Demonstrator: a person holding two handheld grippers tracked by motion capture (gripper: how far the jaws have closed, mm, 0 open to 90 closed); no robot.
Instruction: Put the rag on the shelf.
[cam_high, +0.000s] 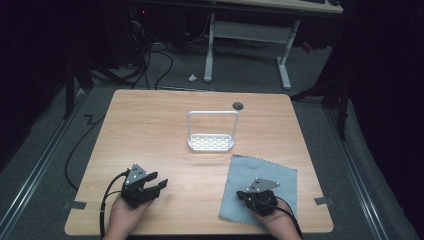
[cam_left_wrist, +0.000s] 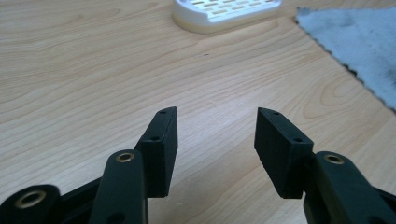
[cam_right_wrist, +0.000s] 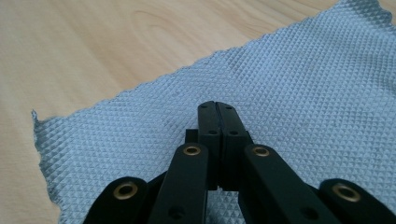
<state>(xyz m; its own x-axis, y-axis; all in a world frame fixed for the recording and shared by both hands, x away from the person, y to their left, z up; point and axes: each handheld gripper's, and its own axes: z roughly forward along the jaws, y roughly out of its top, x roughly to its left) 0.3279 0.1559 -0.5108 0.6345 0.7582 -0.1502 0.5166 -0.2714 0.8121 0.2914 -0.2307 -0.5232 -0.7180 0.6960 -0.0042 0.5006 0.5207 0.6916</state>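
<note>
The grey cloth (cam_high: 260, 187) lies flat at the near right of the table, its waffle-textured weave and zigzag-cut edges clear in the right gripper view. My right gripper (cam_high: 246, 194) sits over its near part with the jaws pressed together, pad against pad; whether any fold of cloth is pinched between them I cannot tell. My left gripper (cam_high: 161, 182) rests at the near left, well apart from the cloth, jaws spread wide over bare wood with nothing between them.

Just beyond the cloth's far left corner stands a white rack (cam_high: 211, 142): a rounded, slotted plastic base with a thin rectangular frame rising upright from it. Nothing lies between the cloth and the rack, nor between my left gripper and either one.

The table (cam_high: 150, 130) is pale wood-grain laminate with rounded corners and a dark round hole (cam_high: 238, 105) near its far edge. Around it the room is dim: grey carpet, black cables trailing across the floor, and the white legs of a desk (cam_high: 247, 35) farther back.
</note>
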